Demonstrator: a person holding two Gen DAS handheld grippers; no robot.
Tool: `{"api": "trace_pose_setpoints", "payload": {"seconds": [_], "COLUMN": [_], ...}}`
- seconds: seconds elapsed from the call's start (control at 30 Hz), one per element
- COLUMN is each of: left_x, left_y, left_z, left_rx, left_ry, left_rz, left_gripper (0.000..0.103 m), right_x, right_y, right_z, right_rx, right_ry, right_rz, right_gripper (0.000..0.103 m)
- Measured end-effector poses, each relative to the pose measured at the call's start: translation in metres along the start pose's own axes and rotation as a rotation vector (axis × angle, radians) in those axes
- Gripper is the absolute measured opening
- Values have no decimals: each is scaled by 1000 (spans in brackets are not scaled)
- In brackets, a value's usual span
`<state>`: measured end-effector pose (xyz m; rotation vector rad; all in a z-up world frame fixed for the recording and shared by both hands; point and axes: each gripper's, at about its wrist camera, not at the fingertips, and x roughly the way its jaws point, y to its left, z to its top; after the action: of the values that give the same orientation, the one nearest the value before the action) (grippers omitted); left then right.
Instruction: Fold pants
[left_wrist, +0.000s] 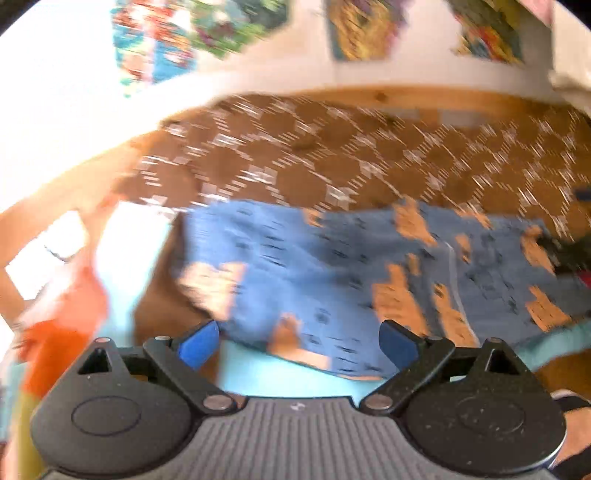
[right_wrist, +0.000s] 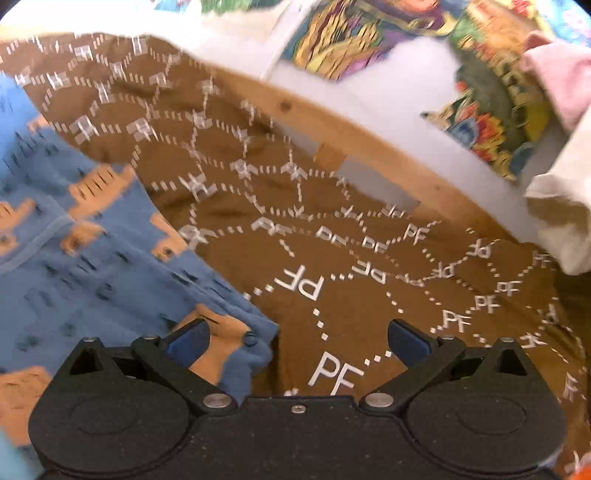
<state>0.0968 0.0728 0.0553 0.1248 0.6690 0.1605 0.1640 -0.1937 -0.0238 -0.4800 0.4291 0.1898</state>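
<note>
Blue pants (left_wrist: 332, 266) with orange animal prints lie spread on a brown patterned bedcover (left_wrist: 332, 155). My left gripper (left_wrist: 297, 341) is open and empty, just above the pants' near edge; a light-blue band (left_wrist: 280, 380) shows below it. In the right wrist view the pants (right_wrist: 92, 258) fill the left side. My right gripper (right_wrist: 297, 341) is open and empty, its left finger (right_wrist: 186, 343) over the pants' corner, its right finger (right_wrist: 406, 343) over the bedcover (right_wrist: 369, 295). The left view is motion-blurred.
A wooden bed rail (right_wrist: 351, 136) runs behind the bedcover, with a white wall and colourful pictures (right_wrist: 369, 37) beyond. White and pink cloth (right_wrist: 561, 206) sits at far right. Orange and pale clothing (left_wrist: 66, 332) lies left of the pants.
</note>
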Motion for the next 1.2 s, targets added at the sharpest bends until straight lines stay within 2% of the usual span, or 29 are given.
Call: {"api": "trace_pose_setpoints", "payload": {"seconds": [0.1, 0.2, 0.3, 0.4, 0.47, 0.63, 0.73, 0.8, 0.9, 0.97, 1.03, 1.1, 1.2], "left_x": [0, 15, 34, 42, 43, 33, 40, 45, 51, 52, 53, 54, 55], "left_y": [16, 29, 42, 54, 61, 63, 59, 61, 65, 64, 60, 56, 54], "left_z": [10, 23, 33, 35, 35, 36, 41, 42, 40, 38, 39, 40, 41], "left_rx": [-82, -141, -187, -230, -260, -270, -269, -308, -382, -382, -356, -335, -329], "left_ry": [-40, -42, -9, 25, 32, 4, 22, 34, 57, 58, 74, 89, 107], "left_rz": [79, 124, 153, 157, 151, 115, 105, 97, 94, 102, 112, 108, 110], "left_gripper": [101, 101, 100, 93, 91, 88, 88, 88, 87, 86, 82, 72, 63], "right_x": [-13, -11, 12, 45, 49, 16, -8, -15, -22, -23, -23, -21, -16], "right_y": [19, 45, 69, 95, 94, 70, 66, 74, 95, 106, 112, 109, 103], "right_z": [12, 26, 43, 50, 52, 46, 39, 37, 35, 32, 28, 26, 26], "right_rx": [-33, -63, -41, -90, -96, -80, -41, -51, -135, -164, -166, -136, -94], "right_ry": [-45, -93, -53, 39, 37, 3, 17, 28, 27, 22, 24, 28, 45], "right_rz": [104, 141, 198, 184, 191, 205, 239, 276, 281, 280, 262, 267, 288], "right_gripper": [102, 102, 102, 102, 102, 102, 102, 102, 102, 102, 102, 102, 102]}}
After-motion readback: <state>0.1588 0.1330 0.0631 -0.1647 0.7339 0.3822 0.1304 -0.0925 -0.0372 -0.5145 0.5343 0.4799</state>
